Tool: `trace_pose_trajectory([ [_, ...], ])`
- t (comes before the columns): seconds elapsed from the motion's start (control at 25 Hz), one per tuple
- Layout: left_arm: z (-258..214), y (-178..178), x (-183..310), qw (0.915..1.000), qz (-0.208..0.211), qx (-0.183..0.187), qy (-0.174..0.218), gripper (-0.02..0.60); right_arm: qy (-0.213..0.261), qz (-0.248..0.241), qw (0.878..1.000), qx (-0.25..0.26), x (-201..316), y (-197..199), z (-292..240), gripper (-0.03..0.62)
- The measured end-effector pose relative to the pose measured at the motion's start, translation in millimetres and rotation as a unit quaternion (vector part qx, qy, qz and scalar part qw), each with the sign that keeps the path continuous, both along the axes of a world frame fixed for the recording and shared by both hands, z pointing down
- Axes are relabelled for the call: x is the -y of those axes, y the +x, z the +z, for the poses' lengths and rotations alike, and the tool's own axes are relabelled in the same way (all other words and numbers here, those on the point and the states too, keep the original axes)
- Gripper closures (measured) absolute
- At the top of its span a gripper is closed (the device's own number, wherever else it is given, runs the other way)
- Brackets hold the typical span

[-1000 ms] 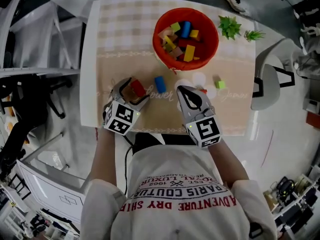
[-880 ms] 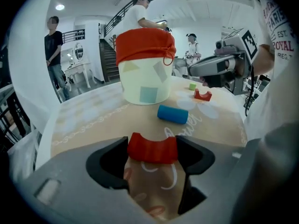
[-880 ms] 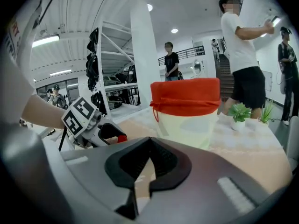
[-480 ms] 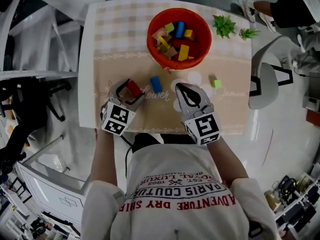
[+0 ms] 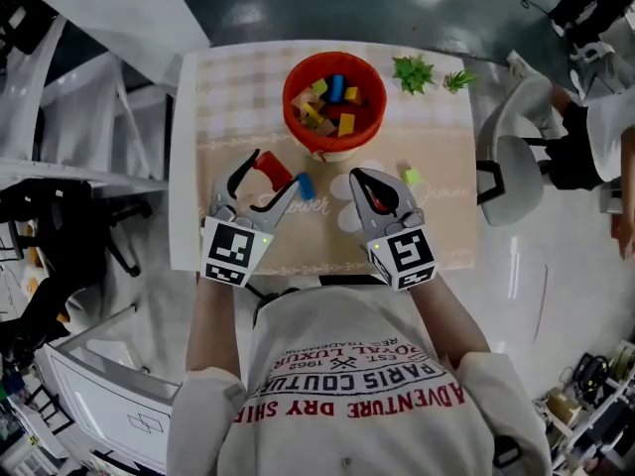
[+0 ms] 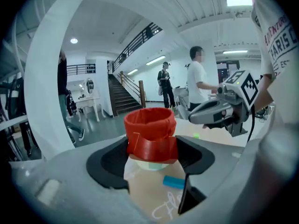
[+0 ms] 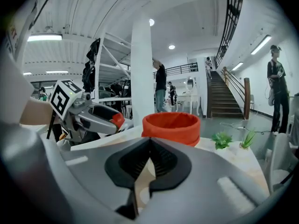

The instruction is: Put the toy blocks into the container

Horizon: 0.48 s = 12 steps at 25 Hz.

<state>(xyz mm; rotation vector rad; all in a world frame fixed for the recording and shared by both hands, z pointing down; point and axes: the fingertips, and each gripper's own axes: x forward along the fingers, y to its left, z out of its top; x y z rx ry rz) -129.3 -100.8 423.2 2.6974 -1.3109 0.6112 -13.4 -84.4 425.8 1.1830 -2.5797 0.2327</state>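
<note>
The orange container (image 5: pixel 332 102) stands at the far middle of the table with several coloured blocks inside. My left gripper (image 5: pixel 260 178) is lifted above the mat; its jaws have just been closing and are shut on a red block (image 5: pixel 272 170). In the left gripper view the red block (image 6: pixel 152 146) sits between the pads, in line with the container (image 6: pixel 149 120). A blue block (image 5: pixel 306 185) lies on the mat between the grippers, and a green block (image 5: pixel 411 177) lies to the right. My right gripper (image 5: pixel 377 191) hovers shut; I see nothing between its fingers.
Two small green plants (image 5: pixel 412 70) (image 5: pixel 458 79) stand at the table's far right corner. A white chair (image 5: pixel 511 157) is beside the table's right edge. White round marks (image 5: pixel 347 188) lie on the beige mat (image 5: pixel 446 226). Metal racks stand left of the table.
My left gripper has closed on the red block and lifted it off the mat toward the container. The right gripper has risen a little.
</note>
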Motion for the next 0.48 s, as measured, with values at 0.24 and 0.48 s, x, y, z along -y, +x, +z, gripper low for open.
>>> trace_pose_trajectory([
  [0.24, -52, 35, 18, 0.9984, 0.013, -0.03, 0.047, 0.256, 0.033, 0.018, 0.999, 0.005, 10, 20, -29, 0.592],
  [0.48, -59, 71, 51, 0.9981, 0.022, -0.03, 0.049, 0.256, 0.05, 0.03, 0.998, 0.0, 31, 44, -43, 0.592],
])
